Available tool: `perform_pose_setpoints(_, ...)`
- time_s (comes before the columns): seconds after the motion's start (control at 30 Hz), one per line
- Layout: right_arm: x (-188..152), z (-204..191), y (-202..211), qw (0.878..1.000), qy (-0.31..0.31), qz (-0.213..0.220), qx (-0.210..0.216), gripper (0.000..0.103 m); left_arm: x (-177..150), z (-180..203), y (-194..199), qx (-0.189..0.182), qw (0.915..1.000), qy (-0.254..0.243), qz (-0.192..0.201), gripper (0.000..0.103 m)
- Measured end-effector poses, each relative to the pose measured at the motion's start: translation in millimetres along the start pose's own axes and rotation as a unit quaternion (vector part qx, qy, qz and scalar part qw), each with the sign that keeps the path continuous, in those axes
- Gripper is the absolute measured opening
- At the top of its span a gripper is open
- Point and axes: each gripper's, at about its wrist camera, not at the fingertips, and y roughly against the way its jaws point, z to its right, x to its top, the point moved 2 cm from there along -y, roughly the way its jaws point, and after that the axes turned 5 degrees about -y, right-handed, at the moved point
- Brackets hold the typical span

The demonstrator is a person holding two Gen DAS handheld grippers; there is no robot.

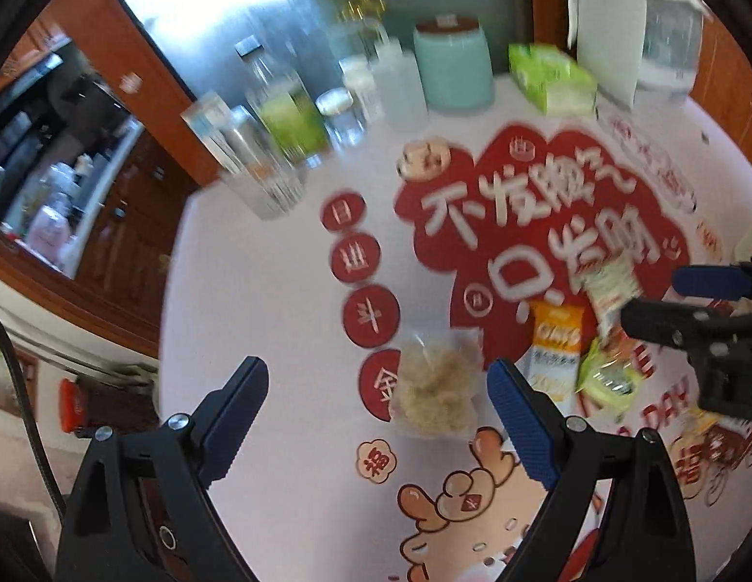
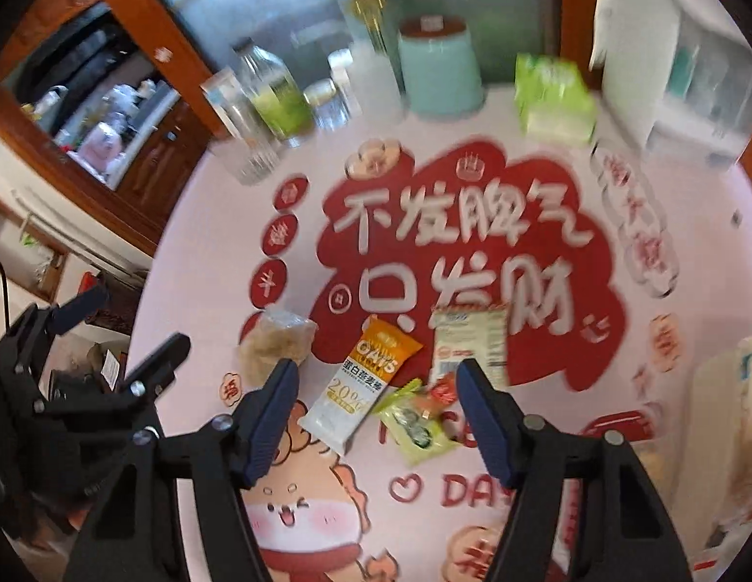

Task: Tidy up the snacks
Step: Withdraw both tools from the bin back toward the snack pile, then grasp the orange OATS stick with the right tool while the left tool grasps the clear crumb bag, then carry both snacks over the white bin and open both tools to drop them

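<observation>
Round table (image 2: 220,252) with a pink and red printed cloth, left gripper (image 1: 378,395) and right gripper (image 2: 378,385) both above it with jaws wide apart and empty, oat bar packet (image 2: 359,383), white packet (image 2: 468,339), clear bag of puffed snacks (image 1: 436,390) and small green packet (image 2: 415,419) lying close together near the table's middle.

Table w/ printed cloth, snacks near centre

Pink tablecloth (image 2: 206,252) w/ red print. Near: clear bag of puffed snack (image 2: 275,342), orange-white oat bar (image 2: 364,383), green packet (image 2: 415,422), white packet (image 2: 465,342). Far: glass bottles (image 2: 269,92), teal canister (image 2: 439,68), green tissue pack (image 2: 553,97).
</observation>
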Motion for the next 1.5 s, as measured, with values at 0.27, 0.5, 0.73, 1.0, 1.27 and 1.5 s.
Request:
perform_pose_setpoints(0.27,1,2,-86,0.996,-0.049,-0.074,-0.021,0.063,-21,12,-81,-0.052,0.9972,-0.003,-0.053,0.091)
perform_pose_setpoints(0.5,-2,-6,-122,0.992,-0.049,-0.108,-0.046,0.063,-24,9,-101,-0.09,0.9942,0.018,-0.057,0.091)
perform_pose_setpoints(0.73,-3,-30,-135,0.99,0.0,-0.099,-0.097,0.046,-32,10,-109,-0.123,0.99,0.031,-0.062,0.074)
perform_pose_setpoints(1.0,-15,-40,-130,0.991,0.019,-0.093,-0.095,0.038,-47,23,-100,-0.127,0.9893,0.043,-0.058,0.039)
perform_pose_setpoints(1.27,-26,-25,-82,0.997,0.011,-0.066,-0.042,0.038,-68,28,-58,-0.14,0.9855,0.083,-0.048,0.037)
perform_pose_setpoints(1.5,-52,-3,-16,1.0,0.008,-0.027,-0.003,0.038,-86,59,13,-0.14,0.9864,0.085,-0.019,0.037)
